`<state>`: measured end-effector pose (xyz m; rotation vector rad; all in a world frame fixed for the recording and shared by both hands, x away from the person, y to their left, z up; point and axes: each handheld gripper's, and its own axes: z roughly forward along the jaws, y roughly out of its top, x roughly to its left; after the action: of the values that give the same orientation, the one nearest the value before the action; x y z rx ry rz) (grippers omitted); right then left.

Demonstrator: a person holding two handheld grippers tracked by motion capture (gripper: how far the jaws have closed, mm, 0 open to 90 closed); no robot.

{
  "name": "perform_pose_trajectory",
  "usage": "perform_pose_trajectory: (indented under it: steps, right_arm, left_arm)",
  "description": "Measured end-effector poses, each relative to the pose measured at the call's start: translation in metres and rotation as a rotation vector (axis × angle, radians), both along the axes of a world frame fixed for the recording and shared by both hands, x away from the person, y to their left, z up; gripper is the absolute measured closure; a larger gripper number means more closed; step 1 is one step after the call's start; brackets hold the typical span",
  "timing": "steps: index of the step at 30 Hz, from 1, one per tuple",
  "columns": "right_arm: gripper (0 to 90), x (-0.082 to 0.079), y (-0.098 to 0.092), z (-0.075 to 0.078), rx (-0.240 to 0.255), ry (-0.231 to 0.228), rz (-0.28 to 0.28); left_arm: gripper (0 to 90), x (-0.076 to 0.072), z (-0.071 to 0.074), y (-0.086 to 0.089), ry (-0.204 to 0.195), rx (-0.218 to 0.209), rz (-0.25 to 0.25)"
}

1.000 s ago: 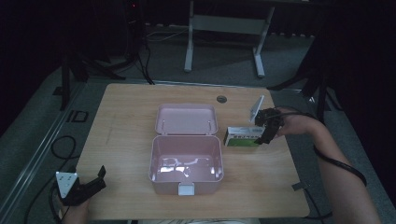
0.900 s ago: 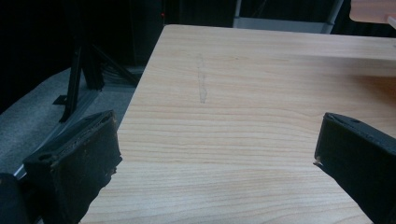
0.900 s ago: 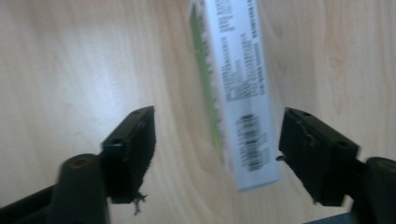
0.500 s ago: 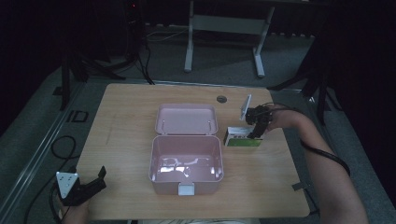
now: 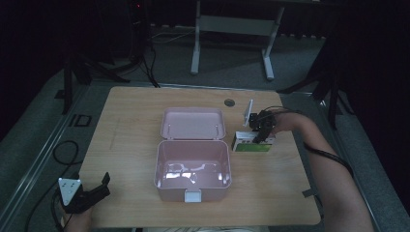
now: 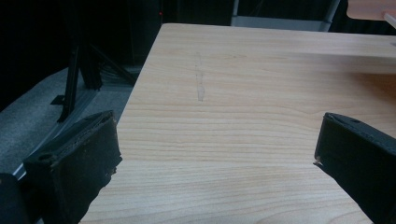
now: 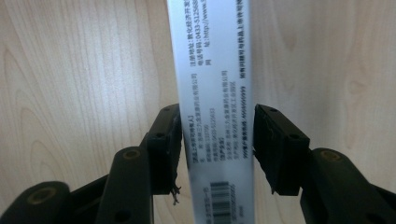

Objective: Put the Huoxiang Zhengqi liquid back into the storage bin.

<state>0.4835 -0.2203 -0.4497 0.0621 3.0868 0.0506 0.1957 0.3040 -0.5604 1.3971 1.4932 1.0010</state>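
Nearest the person, at the table's front left corner, the left gripper (image 5: 94,193) sits low with its two jaws spread wide and nothing but bare wooden table (image 5: 130,125) between them. One pink box (image 5: 192,170) stands open mid-table at the front, its single hinged lid (image 5: 193,123) lying back flat behind it. To the right of it, just beside the box's far right corner, lies one small white-and-green carton (image 5: 252,143), flat on the wood. The right gripper (image 5: 258,135) points down onto that carton; its jaws have just been closing, and in the right gripper view both pads (image 7: 169,140) sit tight against the carton's (image 7: 212,93) long sides. Farther back, one small dark round fitting (image 5: 229,102) sits in the tabletop.
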Motion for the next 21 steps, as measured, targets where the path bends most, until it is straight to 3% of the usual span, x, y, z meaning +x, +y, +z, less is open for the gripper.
perform_pose_trajectory:
  steps: [7,21]
  right_arm:
    - [56.9,0.002,0.002,-0.011,-0.062,0.024,0.008]
    - [61.8,0.001,0.005,-0.015,-0.068,0.066,0.025]
  left_arm:
    - [0.2,0.0,0.0,0.0,0.001,0.002,-0.002]
    - [0.2,0.0,0.0,0.0,-0.001,0.002,0.0]
